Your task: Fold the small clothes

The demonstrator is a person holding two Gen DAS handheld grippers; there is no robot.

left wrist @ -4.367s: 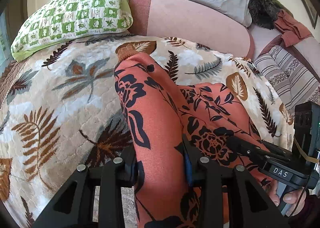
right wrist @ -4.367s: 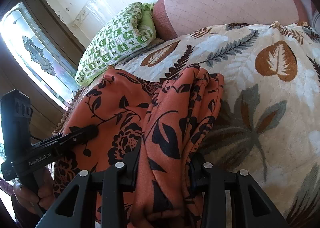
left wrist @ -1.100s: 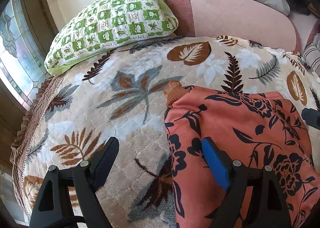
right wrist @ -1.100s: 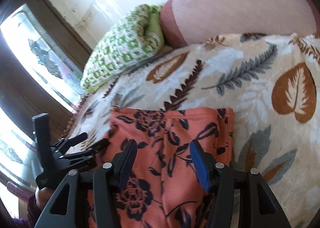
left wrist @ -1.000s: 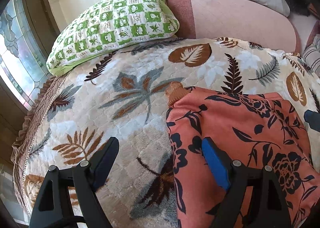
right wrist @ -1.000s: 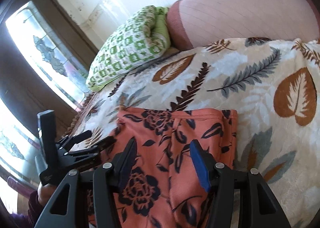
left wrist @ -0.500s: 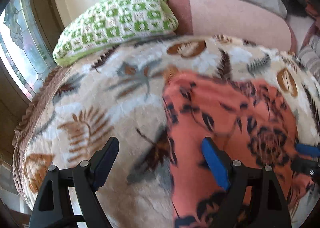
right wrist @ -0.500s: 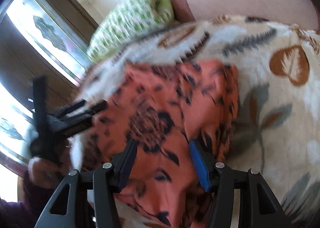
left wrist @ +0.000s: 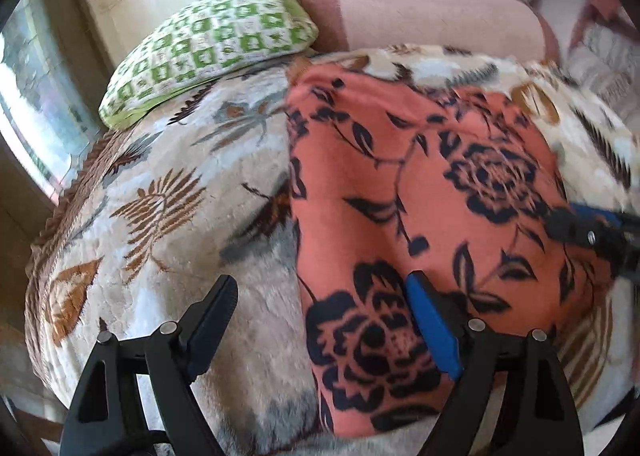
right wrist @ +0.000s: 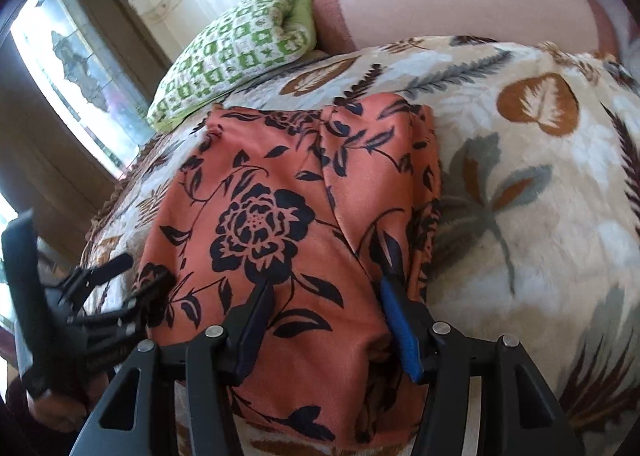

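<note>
Cloth (right wrist: 288,232), orange with black flowers, lies folded flat on the bed (right wrist: 540,184). I judge it soft, light and floppy, so I'd pinch a doubled edge. Left tongs (left wrist: 320,320) gape empty; right tongs (right wrist: 324,304) stand half open over it, gripping nothing.

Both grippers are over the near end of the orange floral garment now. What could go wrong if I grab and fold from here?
1. The left gripper straddles the orange garment's left edge, one finger on the leaf-print blanket; closing might pinch blanket too.
2. The right gripper sits over stacked layers at the right side; it may catch only the top one and undo the fold.
3. The grippers are close together, so they could collide.
</note>
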